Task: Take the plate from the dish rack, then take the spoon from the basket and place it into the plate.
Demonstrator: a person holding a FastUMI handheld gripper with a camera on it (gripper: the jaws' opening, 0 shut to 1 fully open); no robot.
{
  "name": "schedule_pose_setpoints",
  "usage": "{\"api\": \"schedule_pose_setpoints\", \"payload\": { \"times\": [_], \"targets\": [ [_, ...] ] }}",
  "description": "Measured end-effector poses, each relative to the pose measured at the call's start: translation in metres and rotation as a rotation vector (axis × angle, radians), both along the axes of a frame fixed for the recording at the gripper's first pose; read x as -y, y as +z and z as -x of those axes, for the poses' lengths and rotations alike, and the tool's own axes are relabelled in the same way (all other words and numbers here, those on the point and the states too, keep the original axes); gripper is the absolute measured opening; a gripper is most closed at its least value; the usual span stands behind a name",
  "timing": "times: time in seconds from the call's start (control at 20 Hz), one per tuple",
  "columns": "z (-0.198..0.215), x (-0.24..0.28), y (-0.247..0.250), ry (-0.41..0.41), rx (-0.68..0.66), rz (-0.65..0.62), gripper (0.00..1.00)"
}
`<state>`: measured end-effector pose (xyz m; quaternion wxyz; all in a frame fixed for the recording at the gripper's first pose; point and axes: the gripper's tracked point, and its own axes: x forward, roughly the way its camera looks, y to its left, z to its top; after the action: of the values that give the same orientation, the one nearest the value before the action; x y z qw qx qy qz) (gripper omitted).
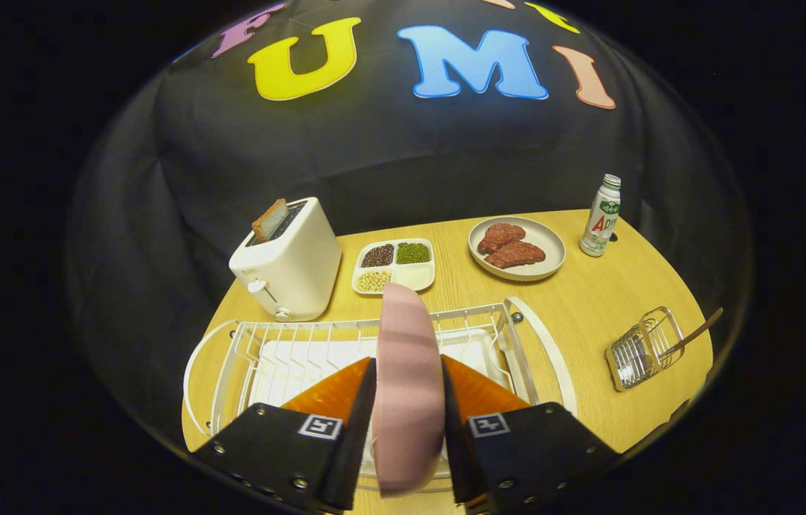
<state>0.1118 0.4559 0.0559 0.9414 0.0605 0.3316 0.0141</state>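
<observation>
Our hand-held gripper (pixel 408 400) is clamped on the pink round plate (pixel 407 386), which stands on edge between the two fingers with both of them pressing on its faces; we see the plate held upright above the white wire dish rack (pixel 288 350) that sits on the light wooden table (pixel 588 307) just ahead of the fingers. Moving from the left, we find a white toaster (pixel 288 261) with a slice of brown toast (pixel 269 219) poking from its slot, standing beyond the rack's left end. Just beside it to the right lies a white four-compartment tray (pixel 395 266) holding dark, green and pale beans. Further right, beyond the rack's right end, sits a grey round plate (pixel 542 239) carrying two pieces of red meat (pixel 510 247). Near that plate stands a small white bottle with a green cap (pixel 601 214). Well apart from the rack, at the table's right side, a small metal wire basket (pixel 642 350) holds the wooden-handled spoon (pixel 692 336), whose handle leans out to the right.
</observation>
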Motion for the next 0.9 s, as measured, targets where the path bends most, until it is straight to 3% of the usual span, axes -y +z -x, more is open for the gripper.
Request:
{"api": "schedule_pose_setpoints", "payload": {
  "times": [0.05, 0.35, 0.55, 0.9],
  "targets": [
    [0.001, 0.006, -0.003, -0.012, -0.022, 0.028, 0.4],
    [0.002, 0.028, -0.004, -0.076, -0.084, 0.151, 0.29],
    [-0.003, 0.026, 0.0, -0.091, -0.078, 0.168, 0.27],
    [-0.003, 0.017, 0.024, -0.063, -0.041, 0.364, 0.27]
  ]
}}
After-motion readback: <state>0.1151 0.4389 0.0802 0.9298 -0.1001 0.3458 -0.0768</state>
